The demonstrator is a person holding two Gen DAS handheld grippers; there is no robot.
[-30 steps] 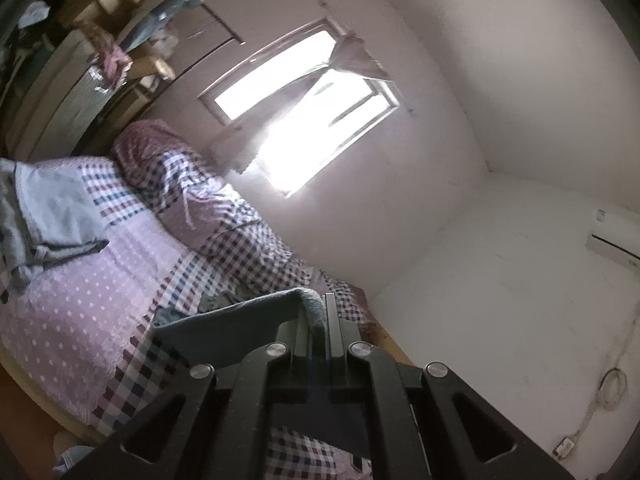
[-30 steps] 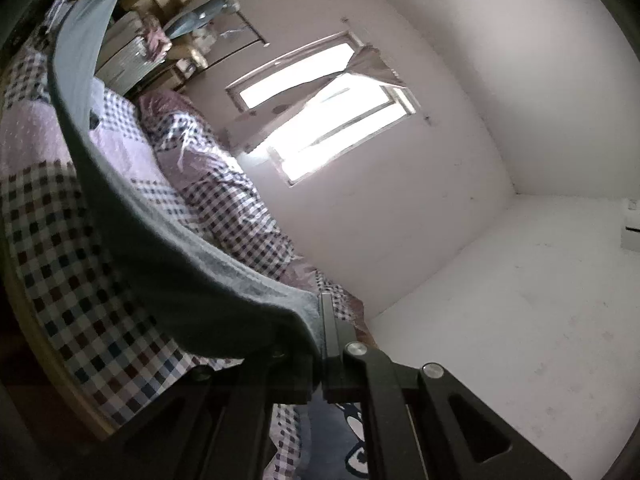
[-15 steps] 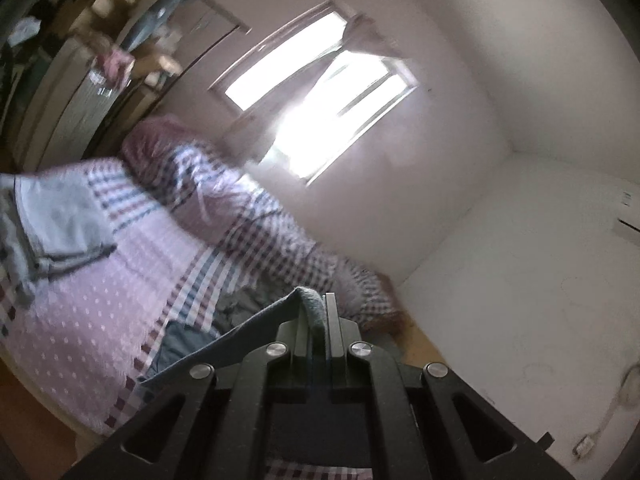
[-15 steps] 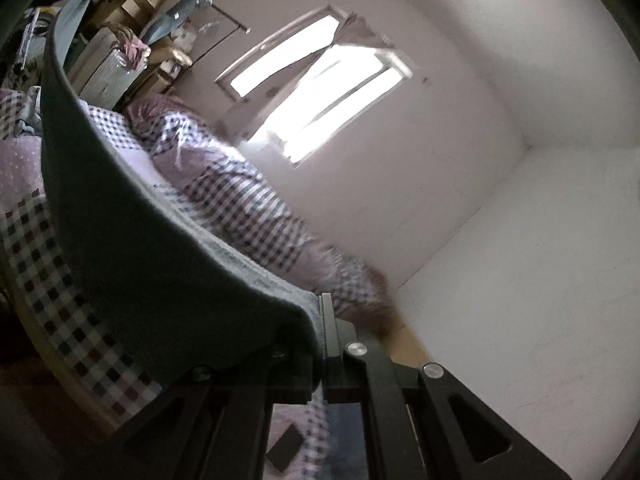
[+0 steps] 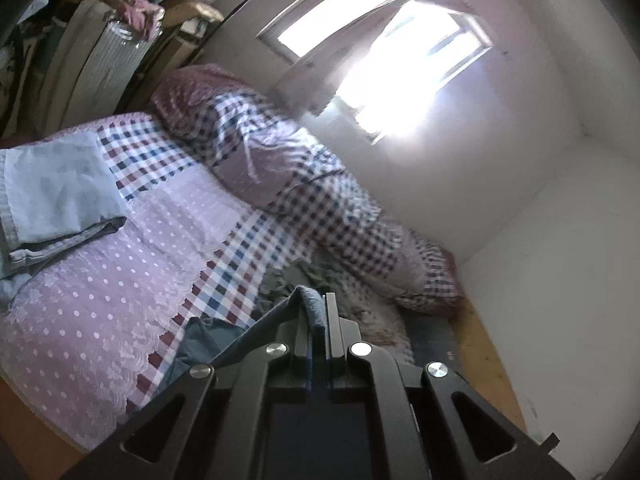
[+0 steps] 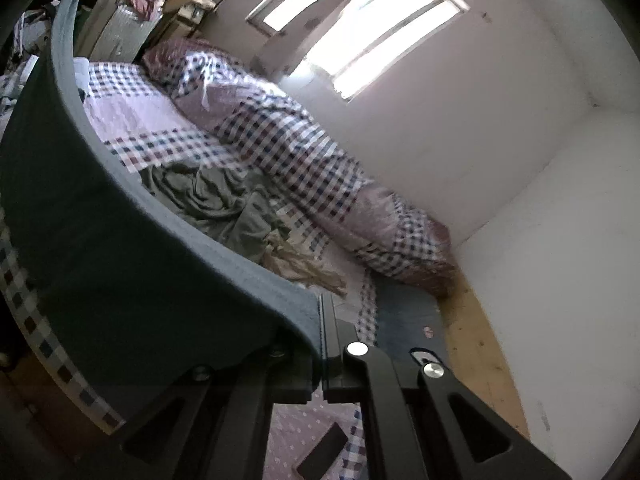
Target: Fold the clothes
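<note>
A dark teal garment (image 6: 120,264) hangs stretched between my two grippers above the bed. My right gripper (image 6: 322,312) is shut on one corner of it, and the cloth sweeps left and up across the right wrist view, hiding the left finger. My left gripper (image 5: 320,308) is shut on the other corner; a small fold of the teal garment (image 5: 314,306) sticks up between its fingers and more of it drapes down to the left. A folded light blue garment (image 5: 56,188) lies on the bed at the left. A crumpled olive green garment (image 6: 216,200) lies on the bed beyond the held cloth.
The bed (image 5: 120,280) has a pink dotted and checked cover, with a rolled checked quilt (image 5: 312,200) along the wall under a bright window (image 5: 384,52). Shelves with boxes and clothes (image 5: 120,32) stand at the far left. A dark phone-like object (image 6: 324,446) lies on the cover. Wooden floor (image 5: 488,360) shows at the right.
Both grippers have swung and tipped downward toward the bed with the teal garment still held. More of the bed, the olive garment and the floor have come into view.
</note>
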